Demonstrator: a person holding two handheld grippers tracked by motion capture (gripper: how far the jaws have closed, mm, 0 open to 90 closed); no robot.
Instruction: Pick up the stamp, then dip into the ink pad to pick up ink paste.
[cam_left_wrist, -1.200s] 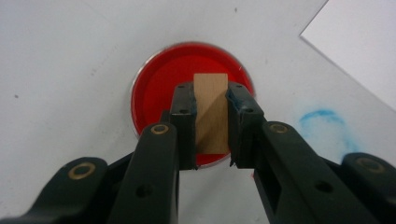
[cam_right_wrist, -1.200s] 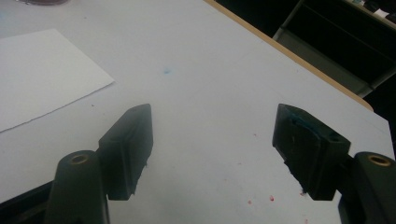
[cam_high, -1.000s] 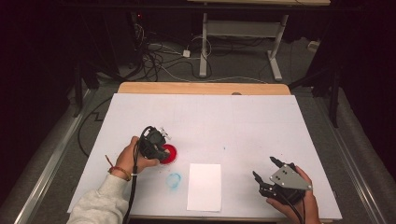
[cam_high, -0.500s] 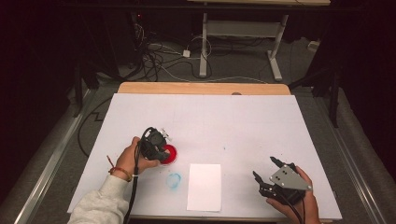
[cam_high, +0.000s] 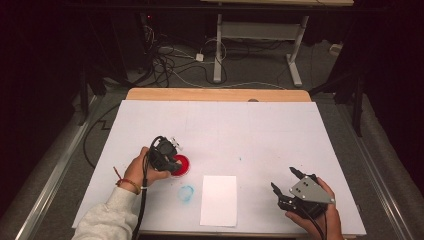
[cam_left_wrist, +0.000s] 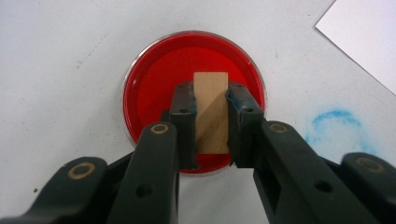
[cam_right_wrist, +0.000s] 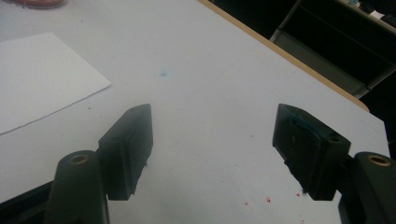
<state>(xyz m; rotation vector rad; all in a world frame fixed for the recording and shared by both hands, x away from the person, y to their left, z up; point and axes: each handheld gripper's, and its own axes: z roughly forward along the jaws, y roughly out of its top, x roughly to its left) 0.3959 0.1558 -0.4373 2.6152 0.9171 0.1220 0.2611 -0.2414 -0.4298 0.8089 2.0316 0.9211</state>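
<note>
A small wooden block (cam_left_wrist: 212, 109) stands in a round dish of red paint (cam_left_wrist: 159, 74), and my left gripper (cam_left_wrist: 211, 123) is shut on the block's sides. From above, the left gripper (cam_high: 167, 156) hangs over the red dish (cam_high: 182, 165) at the table's left front. My right gripper (cam_high: 286, 181) rests near the front right edge. Its jaws stand wide apart with nothing between them, as the right gripper (cam_right_wrist: 212, 154) view shows over bare white table.
A white sheet of paper (cam_high: 219, 199) lies at the front centre, with a blue ring-shaped stain (cam_high: 186, 193) to its left. The white table top (cam_high: 240, 130) stretches back to a wooden edge (cam_high: 215, 95). Small red specks (cam_right_wrist: 261, 200) dot the surface near the right gripper.
</note>
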